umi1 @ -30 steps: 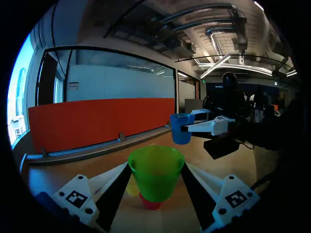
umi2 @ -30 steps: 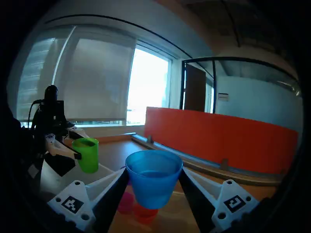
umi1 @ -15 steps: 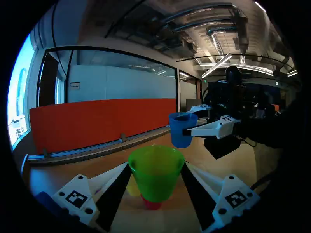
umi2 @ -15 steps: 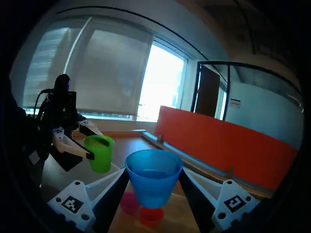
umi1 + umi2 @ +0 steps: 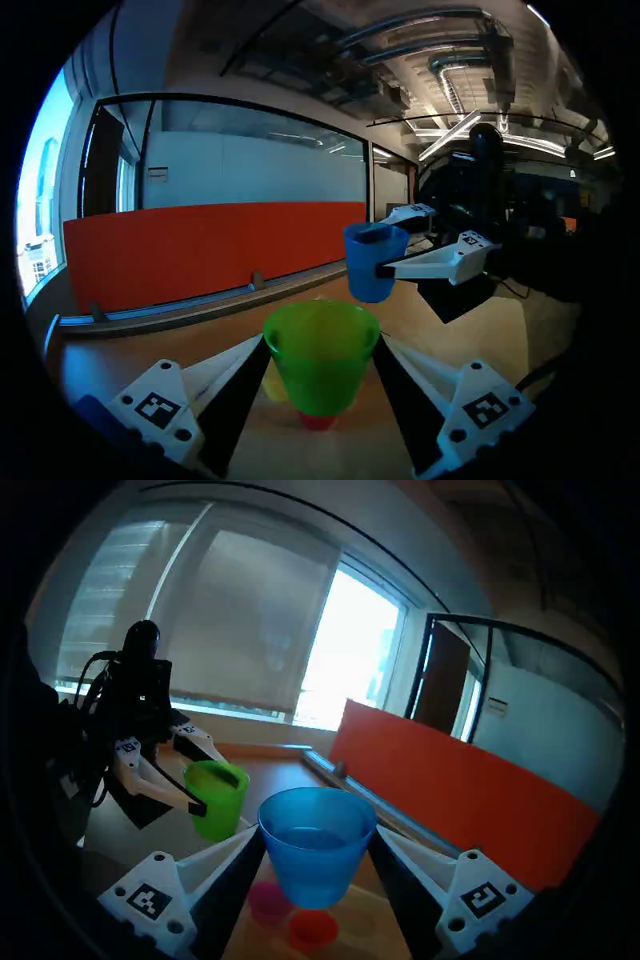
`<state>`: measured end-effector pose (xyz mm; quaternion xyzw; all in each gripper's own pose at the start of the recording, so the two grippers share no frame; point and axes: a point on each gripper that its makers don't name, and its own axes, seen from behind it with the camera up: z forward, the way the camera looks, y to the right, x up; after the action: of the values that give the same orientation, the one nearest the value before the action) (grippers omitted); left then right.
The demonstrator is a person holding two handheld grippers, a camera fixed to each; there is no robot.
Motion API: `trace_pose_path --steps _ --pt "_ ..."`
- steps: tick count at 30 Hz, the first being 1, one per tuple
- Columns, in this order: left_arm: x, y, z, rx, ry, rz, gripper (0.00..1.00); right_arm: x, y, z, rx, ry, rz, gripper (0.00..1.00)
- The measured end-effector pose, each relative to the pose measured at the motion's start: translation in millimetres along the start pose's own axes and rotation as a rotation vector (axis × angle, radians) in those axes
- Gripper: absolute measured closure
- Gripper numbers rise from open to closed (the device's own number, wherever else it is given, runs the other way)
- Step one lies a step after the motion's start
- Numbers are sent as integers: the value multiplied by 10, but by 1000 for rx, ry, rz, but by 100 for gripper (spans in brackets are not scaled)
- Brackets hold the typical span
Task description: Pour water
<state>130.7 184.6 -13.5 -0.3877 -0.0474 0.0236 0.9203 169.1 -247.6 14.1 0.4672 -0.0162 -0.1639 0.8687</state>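
Observation:
In the left gripper view my left gripper (image 5: 322, 376) is shut on a green cup (image 5: 322, 354), held upright above the table. Farther off to the right, the right gripper (image 5: 382, 264) holds a blue cup (image 5: 370, 260), raised higher than the green one. In the right gripper view my right gripper (image 5: 318, 864) is shut on that blue cup (image 5: 317, 856), which has water in it. The green cup (image 5: 214, 798) hangs to the left, held by the left gripper (image 5: 204, 796).
A wooden table (image 5: 200, 352) lies below, with an orange partition (image 5: 200, 244) along its far edge. Small cups stand on the table under the grippers: yellow (image 5: 274, 390), red (image 5: 318, 420), pink (image 5: 268, 898) and orange (image 5: 312, 930). A bright window (image 5: 352, 656) is behind.
The blue cup has risen and come nearer to the green cup. The right gripper's view has swung leftwards, and the green cup looks larger and closer in it.

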Motion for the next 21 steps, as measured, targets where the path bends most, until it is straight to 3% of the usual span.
trace_pose_path --steps 21 --pt "-168 56 25 -17 -21 -18 13 280 -33 188 42 -10 -172 11"
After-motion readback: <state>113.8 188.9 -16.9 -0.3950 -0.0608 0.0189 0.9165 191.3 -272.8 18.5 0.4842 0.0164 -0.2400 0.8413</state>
